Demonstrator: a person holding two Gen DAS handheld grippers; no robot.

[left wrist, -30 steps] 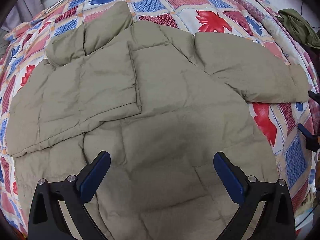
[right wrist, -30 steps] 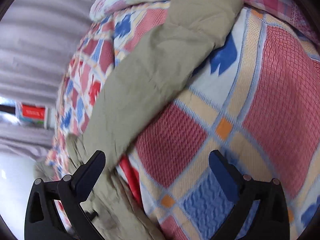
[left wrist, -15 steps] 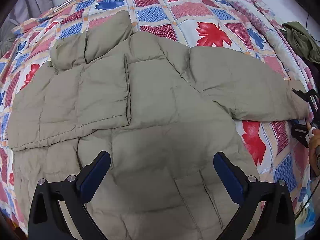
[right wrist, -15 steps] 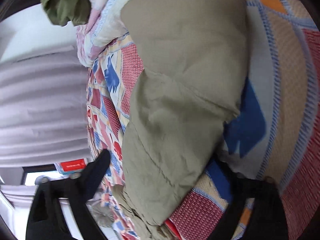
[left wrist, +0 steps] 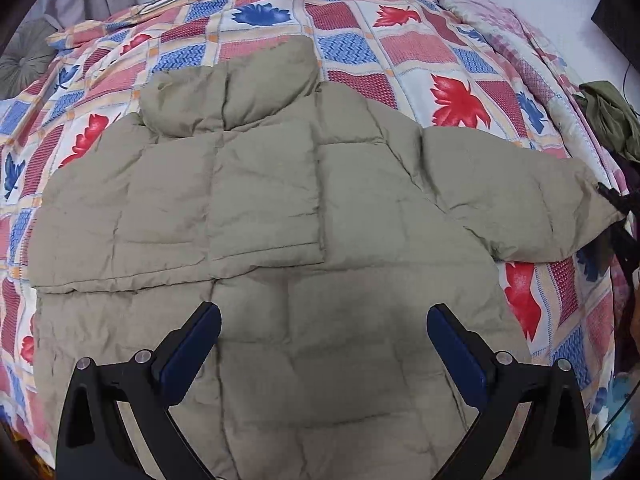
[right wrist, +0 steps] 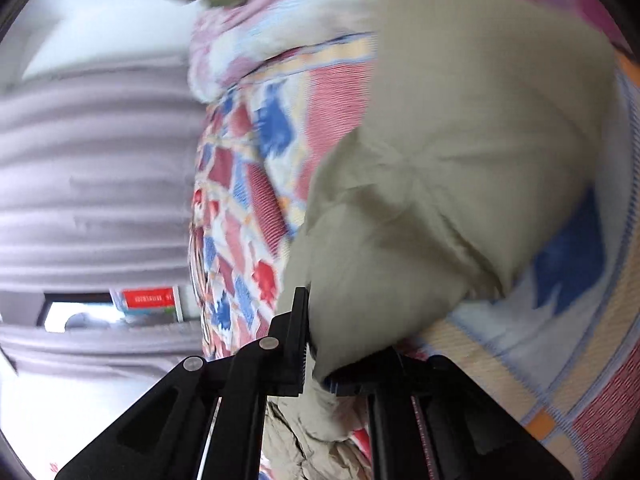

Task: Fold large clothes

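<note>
A khaki puffer jacket lies spread flat on the patterned quilt. Its left sleeve is folded over the body. Its right sleeve stretches out to the right. My left gripper is open and empty, hovering above the jacket's lower body. My right gripper is shut on the cuff end of the right sleeve. It also shows in the left wrist view at the sleeve's tip near the bed's right edge.
A dark green garment lies bunched at the bed's right side. Grey curtains hang beyond the bed. A grey round cushion sits at the far left corner.
My right gripper has closed on the sleeve cuff; it was open around it before. My left gripper has drawn back a little, showing more of the bed.
</note>
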